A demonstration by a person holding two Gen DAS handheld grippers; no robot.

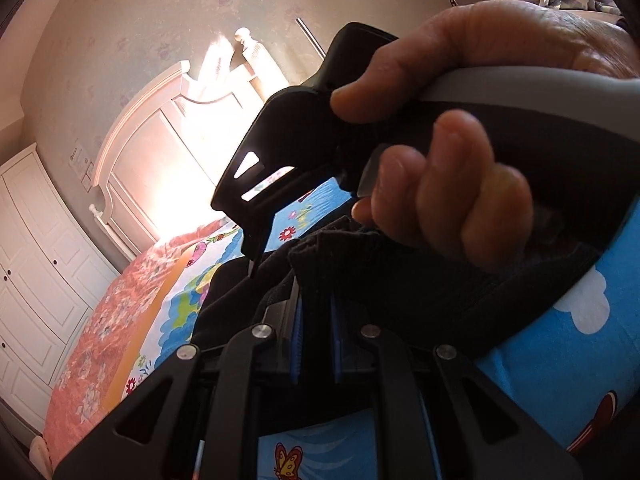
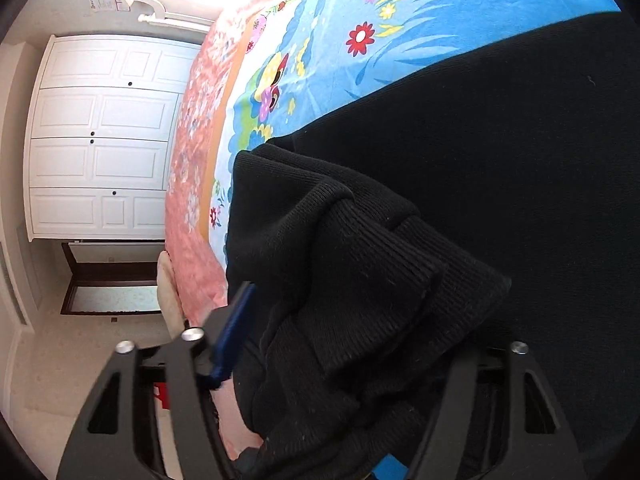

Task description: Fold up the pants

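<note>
Bedroom, cartoon-print bed (image 2: 420, 12). Left gripper (image 1: 316, 320) pinches black pants (image 2: 340, 264); right gripper (image 2: 320, 380) smothered in ribbed cloth ahead, closure unclear. Wall label (image 2: 107, 1) unreadable.

Left hand-held gripper (image 1: 316, 316) clamps black pants (image 1: 400, 280) above cartoon bedsheet (image 1: 560, 380).

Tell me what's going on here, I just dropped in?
A person is folding black pants on a bed with a cartoon sheet. The left gripper is pinched shut on a fold of the fabric. The right gripper has a ribbed cuff or waistband bunched between its fingers, lifted off the rest of the pants.
</note>
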